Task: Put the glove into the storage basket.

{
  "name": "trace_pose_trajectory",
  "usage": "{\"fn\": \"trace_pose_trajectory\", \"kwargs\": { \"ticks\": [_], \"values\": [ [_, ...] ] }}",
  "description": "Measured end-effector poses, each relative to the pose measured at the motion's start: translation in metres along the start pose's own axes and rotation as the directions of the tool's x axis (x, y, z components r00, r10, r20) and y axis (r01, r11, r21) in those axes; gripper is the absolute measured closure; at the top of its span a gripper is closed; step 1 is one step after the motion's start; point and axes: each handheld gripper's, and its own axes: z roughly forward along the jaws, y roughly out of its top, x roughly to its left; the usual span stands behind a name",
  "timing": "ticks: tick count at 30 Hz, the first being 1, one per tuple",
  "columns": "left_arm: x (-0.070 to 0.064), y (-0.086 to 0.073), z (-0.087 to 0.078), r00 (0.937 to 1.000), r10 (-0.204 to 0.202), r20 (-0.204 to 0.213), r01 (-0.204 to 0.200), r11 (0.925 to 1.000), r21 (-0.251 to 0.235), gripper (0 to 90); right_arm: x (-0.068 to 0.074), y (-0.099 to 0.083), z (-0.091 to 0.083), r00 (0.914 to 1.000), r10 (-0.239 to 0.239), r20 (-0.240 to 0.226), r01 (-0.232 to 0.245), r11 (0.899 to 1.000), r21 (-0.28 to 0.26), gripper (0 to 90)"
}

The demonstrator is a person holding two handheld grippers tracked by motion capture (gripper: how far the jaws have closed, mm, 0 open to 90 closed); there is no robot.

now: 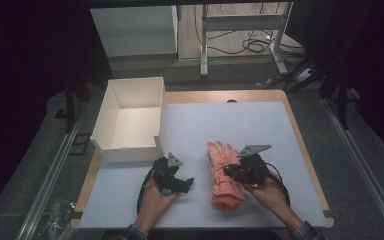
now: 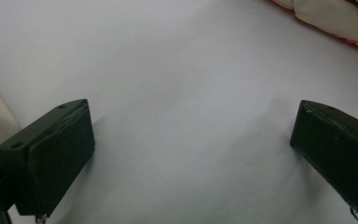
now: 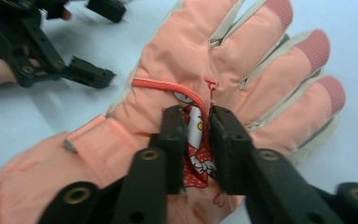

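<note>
The right gripper (image 3: 196, 140) is sitting nearest the lens in its own view, its two black jaws drawn narrow and pinching a fold on the back of the pink glove (image 3: 223, 79), right where a small cartoon patch with a red dotted dress is showing between the pads (a thin red zipper is curving just above them). The glove is lying flat on the white table mat (image 1: 260, 125), fingers pointing away from the person and cuff toward them, in the near right part of the mat. In the high view the right gripper (image 1: 230, 171) is reaching across the glove (image 1: 223, 175) from its right side, with the person's right hand (image 1: 267, 192) holding it. The left gripper (image 1: 189, 183) is resting low over bare mat just to the left of the glove, apart from it, held by the left hand (image 1: 155, 197). In the left gripper view its jaws are standing wide apart with nothing between them, and only an edge of the glove (image 2: 335, 21) is showing at the top right corner. An open white cardboard box (image 1: 111, 112) is standing at the far left of the mat, well apart from the glove.
</note>
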Motion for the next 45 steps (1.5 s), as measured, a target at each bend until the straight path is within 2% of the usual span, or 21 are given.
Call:
{"fn": "trace_pose_trajectory", "kwargs": {
  "ticks": [4, 8, 10, 13, 17, 21, 26, 29, 31, 33, 37, 41, 45],
  "values": [
    [0.000, 0.000, 0.000, 1.0000, 0.005, 0.000, -0.005, 1.0000, 0.000, 0.0, 0.001, 0.009, -0.009, 0.9999, -0.015, 0.008, 0.015, 1.000, -0.011, 62.9],
    [0.000, 0.000, 0.000, 1.0000, 0.000, 0.001, 0.000, 1.0000, 0.001, 0.0, 0.001, 0.014, -0.021, 0.9982, -0.049, 0.035, 0.051, 0.998, -0.038, 60.2],
    [0.000, 0.000, 0.000, 1.0000, 0.000, 0.001, 0.000, 1.0000, 0.001, 0.0, -0.001, 0.015, -0.027, 0.9972, -0.059, 0.046, 0.061, 0.997, -0.046, 59.1],
    [0.000, 0.000, 0.000, 1.0000, -0.001, 0.002, 0.001, 1.0000, 0.001, 0.0, -0.009, 0.012, -0.036, 0.9974, -0.048, 0.054, 0.051, 0.997, -0.066, 56.9],
    [0.000, 0.000, 0.000, 1.0000, -0.003, 0.003, 0.003, 1.0000, 0.001, 0.0, -0.020, 0.003, -0.046, 0.9977, -0.023, 0.064, 0.028, 0.996, -0.086, 54.7],
    [0.000, 0.000, 0.000, 0.9999, -0.009, 0.005, 0.009, 1.0000, -0.005, 0.1, -0.030, -0.012, -0.048, 0.9983, -0.004, 0.058, 0.008, 0.997, -0.076, 49.8],
    [0.003, -0.002, -0.005, 0.9999, 0.003, 0.015, -0.003, 1.0000, 0.001, 3.0, -0.035, -0.032, -0.046, 0.9975, 0.021, 0.067, -0.016, 0.997, -0.079, 46.9],
    [0.008, -0.006, -0.013, 0.9999, 0.000, 0.015, 0.000, 1.0000, 0.008, 3.0, -0.037, -0.043, -0.045, 0.9981, 0.038, 0.049, -0.034, 0.996, -0.087, 46.7],
    [0.010, -0.008, -0.017, 1.0000, 0.002, 0.003, -0.002, 1.0000, 0.008, 2.9, -0.037, -0.050, -0.044, 0.9984, 0.038, 0.042, -0.034, 0.997, -0.074, 47.0],
    [0.010, -0.011, -0.022, 0.9998, 0.016, -0.015, -0.015, 0.9997, 0.018, 2.9, -0.036, -0.056, -0.042, 0.9990, 0.032, 0.033, -0.030, 0.998, -0.062, 51.2],
    [0.014, -0.021, -0.026, 0.9993, 0.019, -0.032, -0.018, 0.9995, 0.026, 2.9, -0.032, -0.068, -0.036, 0.9999, 0.010, 0.001, -0.010, 1.000, -0.018, 66.5],
    [0.020, -0.027, -0.025, 1.0000, -0.010, 0.000, 0.010, 1.0000, 0.000, 1.7, -0.028, -0.077, -0.032, 0.9995, -0.001, -0.032, 0.000, 1.000, -0.010, 81.4],
    [0.020, -0.026, -0.025, 1.0000, -0.003, 0.000, 0.003, 1.0000, 0.002, 1.4, -0.020, -0.083, -0.029, 0.9981, -0.040, -0.046, 0.039, 0.999, -0.009, 88.6]
  ]
}}
